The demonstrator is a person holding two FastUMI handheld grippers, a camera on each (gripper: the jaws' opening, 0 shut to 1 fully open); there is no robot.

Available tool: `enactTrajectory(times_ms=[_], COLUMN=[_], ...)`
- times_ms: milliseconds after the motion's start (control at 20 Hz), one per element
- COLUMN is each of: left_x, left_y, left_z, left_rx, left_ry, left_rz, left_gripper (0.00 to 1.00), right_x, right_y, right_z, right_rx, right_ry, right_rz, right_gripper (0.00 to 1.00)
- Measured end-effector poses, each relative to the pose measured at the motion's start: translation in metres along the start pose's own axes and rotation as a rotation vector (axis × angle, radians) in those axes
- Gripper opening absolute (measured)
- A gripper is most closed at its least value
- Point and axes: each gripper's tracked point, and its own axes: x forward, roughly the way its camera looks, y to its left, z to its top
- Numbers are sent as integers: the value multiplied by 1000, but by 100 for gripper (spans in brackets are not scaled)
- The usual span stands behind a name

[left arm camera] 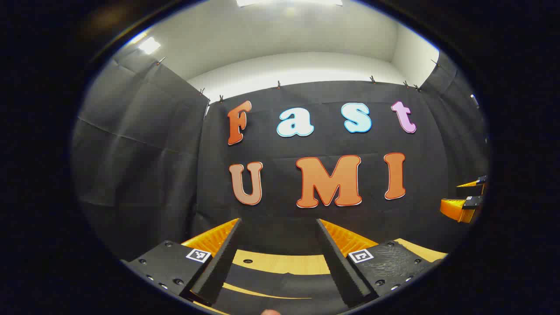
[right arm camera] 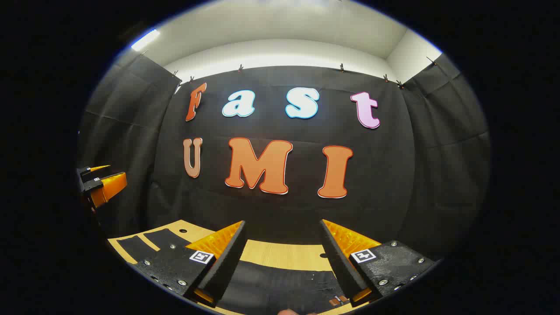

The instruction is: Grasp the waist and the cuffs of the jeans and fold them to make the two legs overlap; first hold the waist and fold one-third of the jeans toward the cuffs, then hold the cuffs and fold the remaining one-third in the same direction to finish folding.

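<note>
Wooden table (left arm camera: 280, 264) carries dark jeans (right arm camera: 280, 284) low and near, beneath both raised grippers, left (left arm camera: 280, 258) and right (right arm camera: 282, 258), jaws wide, empty.

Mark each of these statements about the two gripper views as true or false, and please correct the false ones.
1. The left tool has its fingers spread apart with nothing between them. True.
2. The right tool is clamped on dark cloth. False: its fingers stand apart and grip nothing.
3. A dark flat garment lies on the light wooden table below the right tool. True.
4. Both tools point straight down at the table. False: they face the black cloth wall, with the table low in each view.
5. The other tool appears at the right edge of the left gripper view. True.
</note>
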Motion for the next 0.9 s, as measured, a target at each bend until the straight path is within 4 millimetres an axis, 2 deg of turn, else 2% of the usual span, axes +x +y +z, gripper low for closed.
enactTrajectory(times_ms=[150, 300, 350, 400, 450, 600, 700, 750, 900], left_x=[11, 20, 23, 26, 28, 30, 32, 32, 36], left_y=[-15, -12, -10, -12, -17, -43, -39, -39, -44], left_z=[-10, -13, -14, -15, -16, -18, -17, -21, -38], left_rx=[2, -7, -8, -8, -18, -33, 2, 19, -4], left_ry=[28, 44, 45, 47, 45, 37, 26, 32, 90], left_rz=[-5, 30, 43, 40, 26, -62, -37, -22, -8], left_gripper=[97, 97, 97, 97, 97, 96, 98, 95, 96], right_x=[9, 17, 20, 22, 23, 29, 34, 36, 40], right_y=[-5, -11, -15, -17, -23, -32, -34, -34, -36], right_z=[-13, -27, -30, -33, -36, -37, -36, -36, -40], right_rx=[5, 17, 21, 24, 27, 34, 37, 36, 43], right_ry=[19, 49, 58, 63, 68, 70, 63, 61, 67], right_rz=[10, 12, 10, 8, 2, -1, 2, 6, 16], right_gripper=[100, 98, 94, 100, 98, 100, 98, 98, 98])
